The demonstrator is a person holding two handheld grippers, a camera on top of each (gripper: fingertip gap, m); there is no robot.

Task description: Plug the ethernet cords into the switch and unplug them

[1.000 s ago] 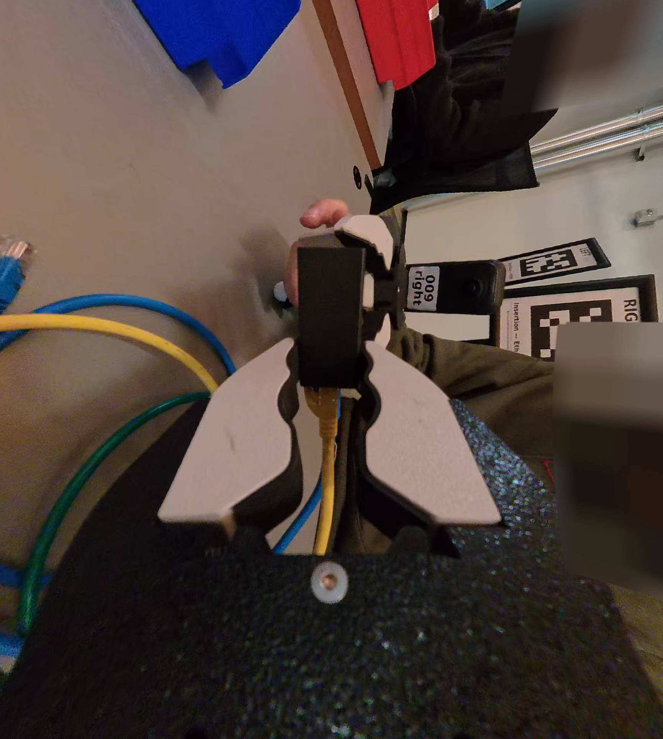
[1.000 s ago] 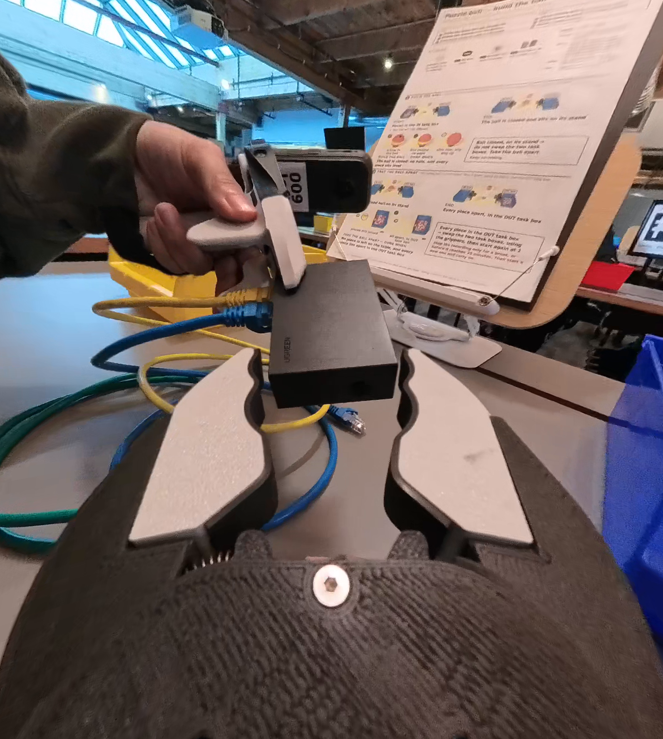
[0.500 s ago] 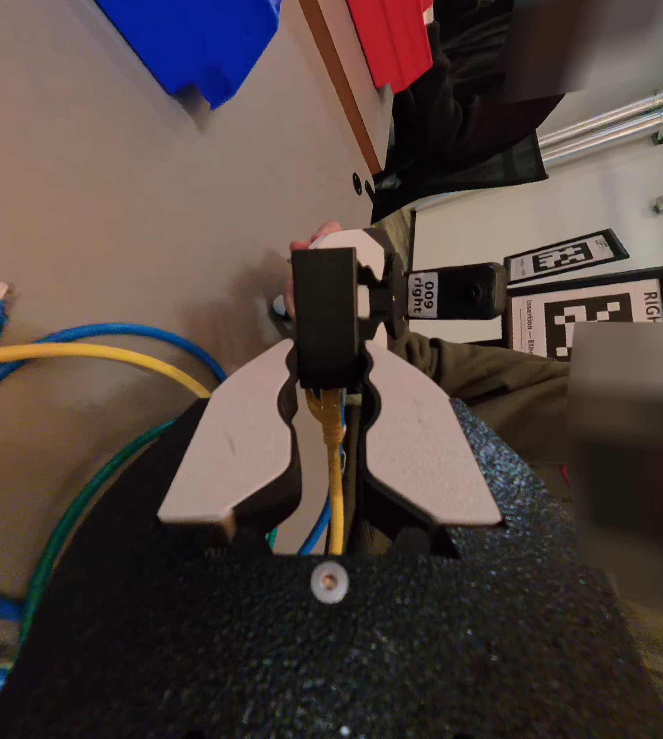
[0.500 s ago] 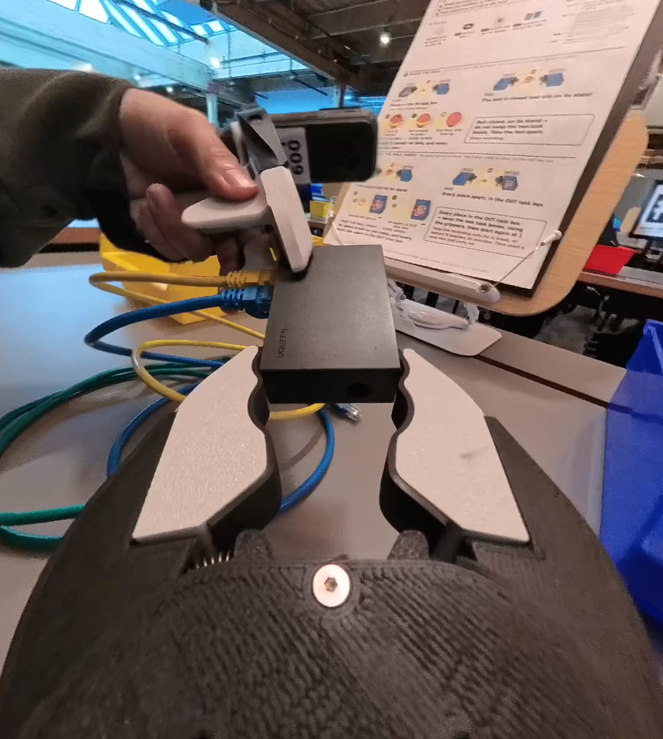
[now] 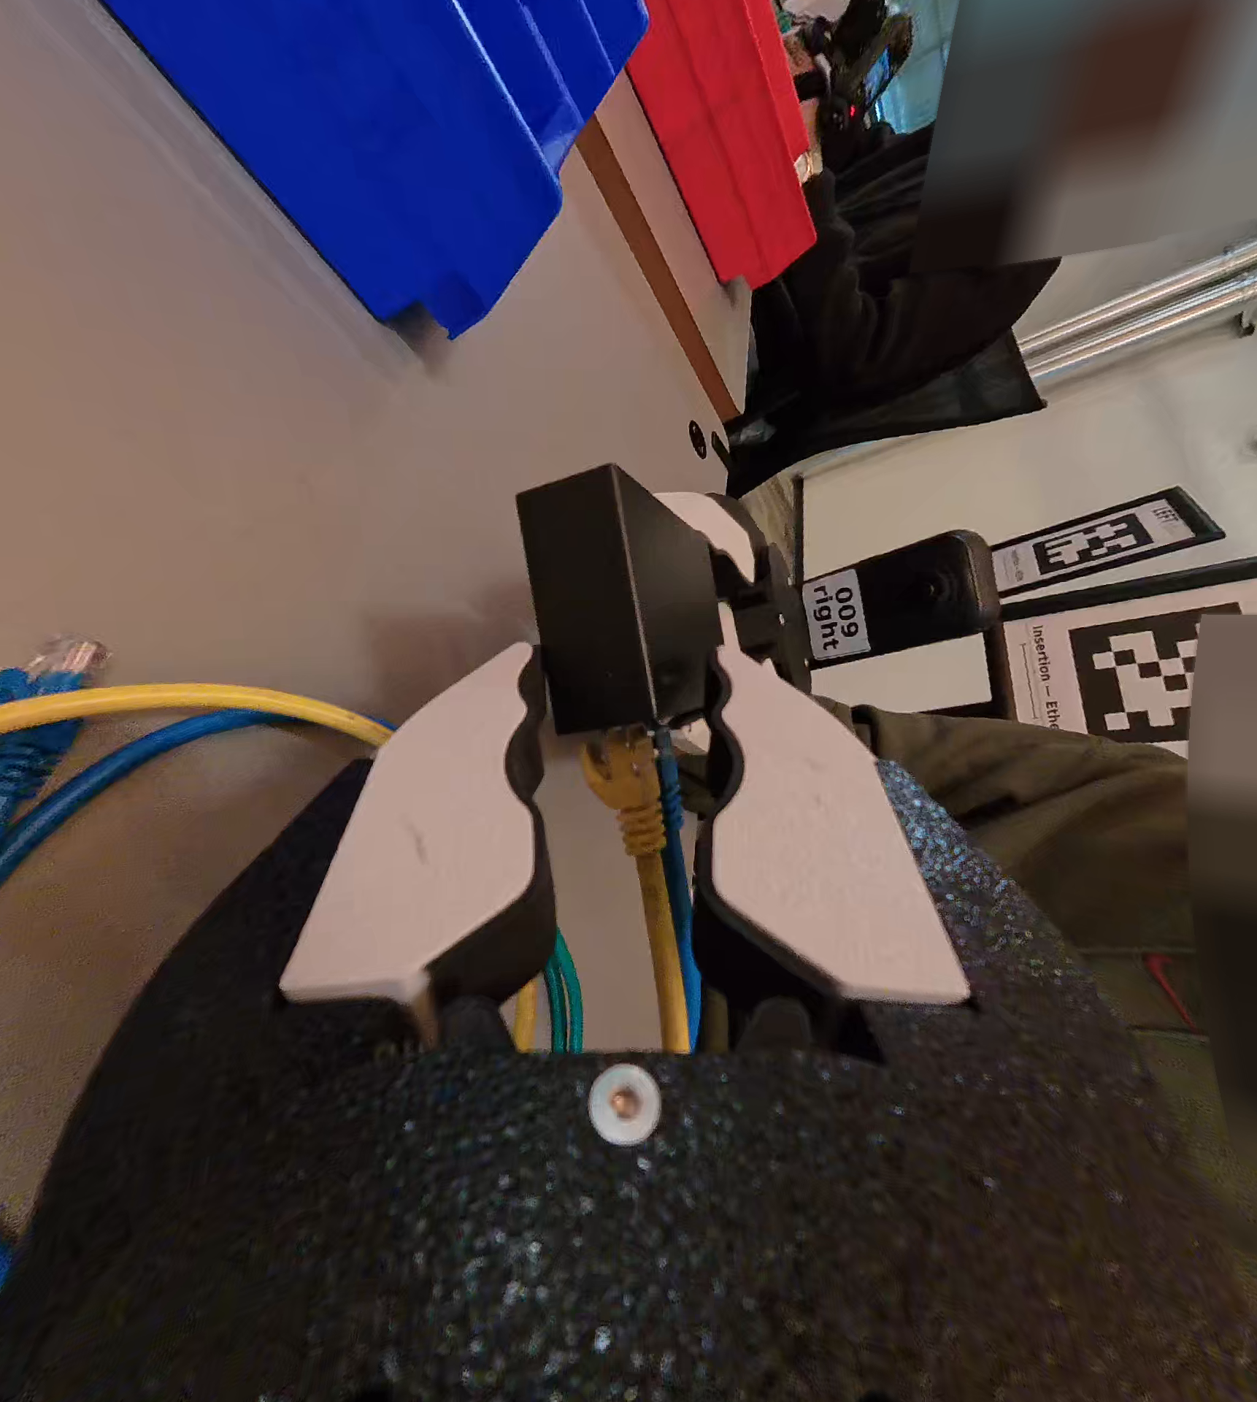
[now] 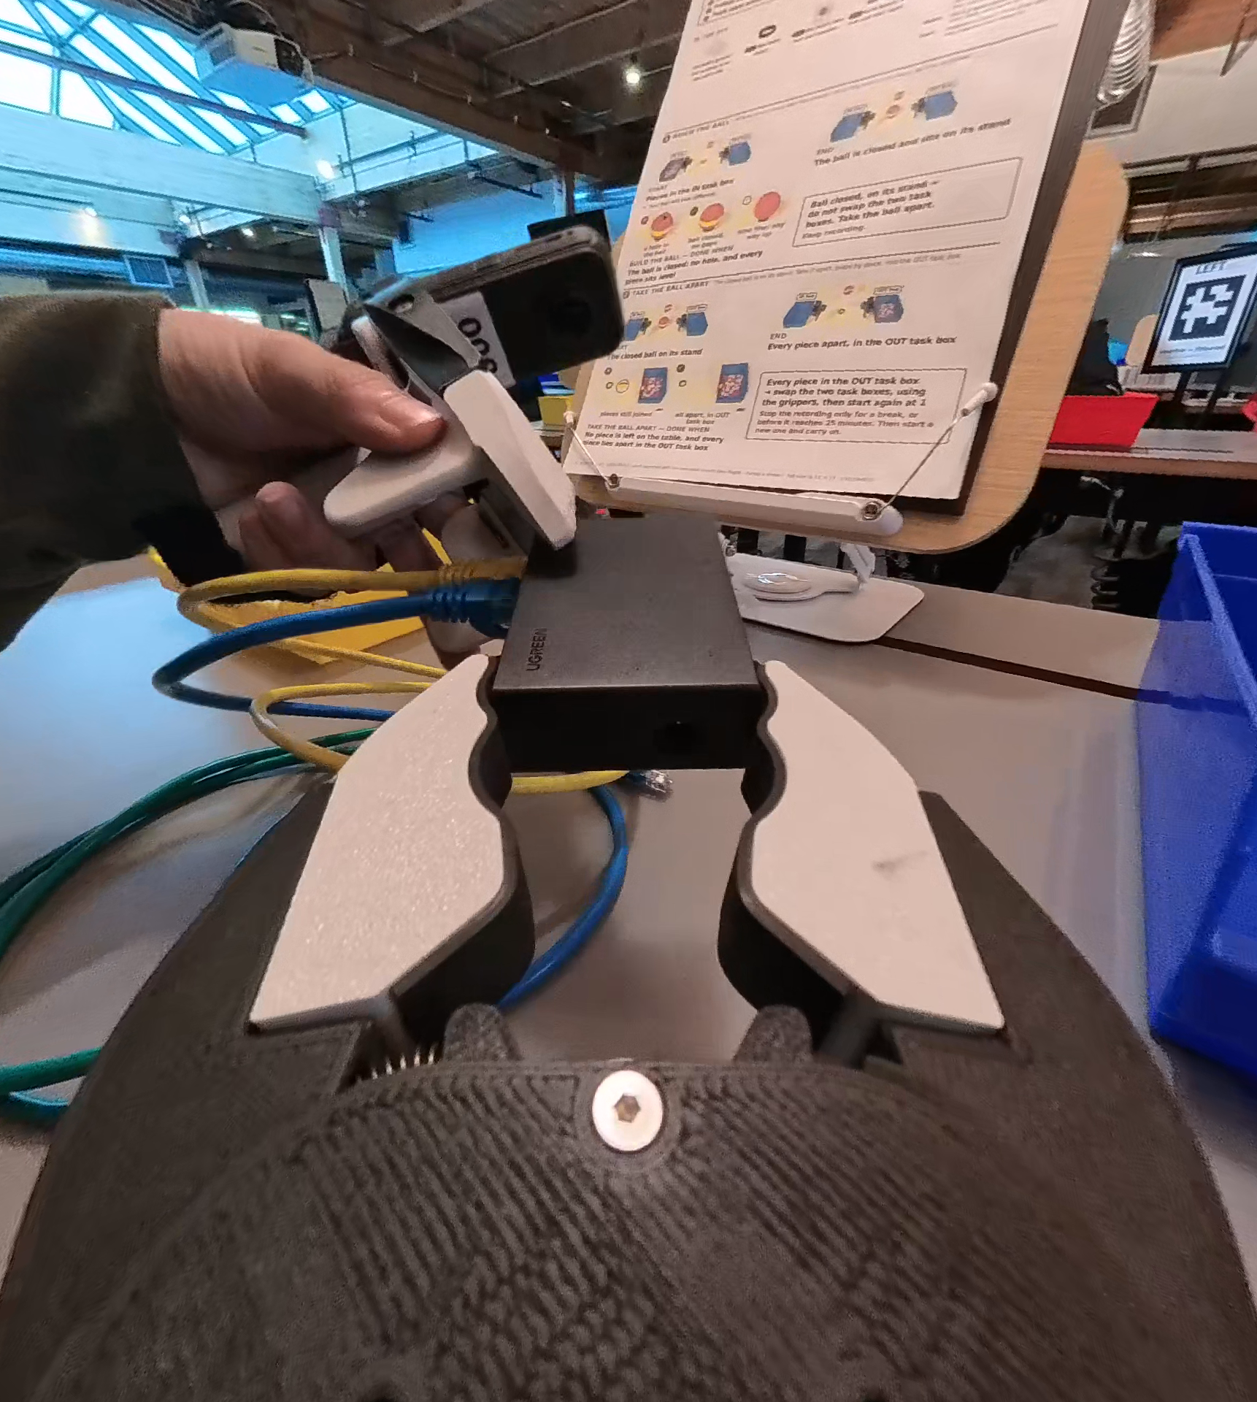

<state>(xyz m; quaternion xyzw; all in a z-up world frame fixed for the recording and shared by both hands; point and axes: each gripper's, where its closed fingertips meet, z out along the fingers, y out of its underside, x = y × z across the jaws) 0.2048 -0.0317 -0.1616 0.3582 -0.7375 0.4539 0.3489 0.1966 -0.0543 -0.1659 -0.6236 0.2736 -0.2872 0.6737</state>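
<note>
Two tongs: left tongs (image 5: 625,702) and right tongs (image 6: 625,709) both clamp the switch (image 6: 629,652).
Purpose: steadies switch above tabletop (image 6: 989,759).
Plugged: yellow cord (image 5: 637,796), blue cord (image 6: 474,603).

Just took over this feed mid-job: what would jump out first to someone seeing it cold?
The black switch is held off the table between both grippers: the right gripper clamps its near end, the left gripper its far end. A yellow cord and a blue cord are plugged into its side. Loose green cable coils on the table.

One switch (image 6: 625,667), two tongs (image 6: 625,728) (image 5: 625,721), three bins (image 6: 1240,796) (image 5: 398,136) (image 5: 724,129)
</note>
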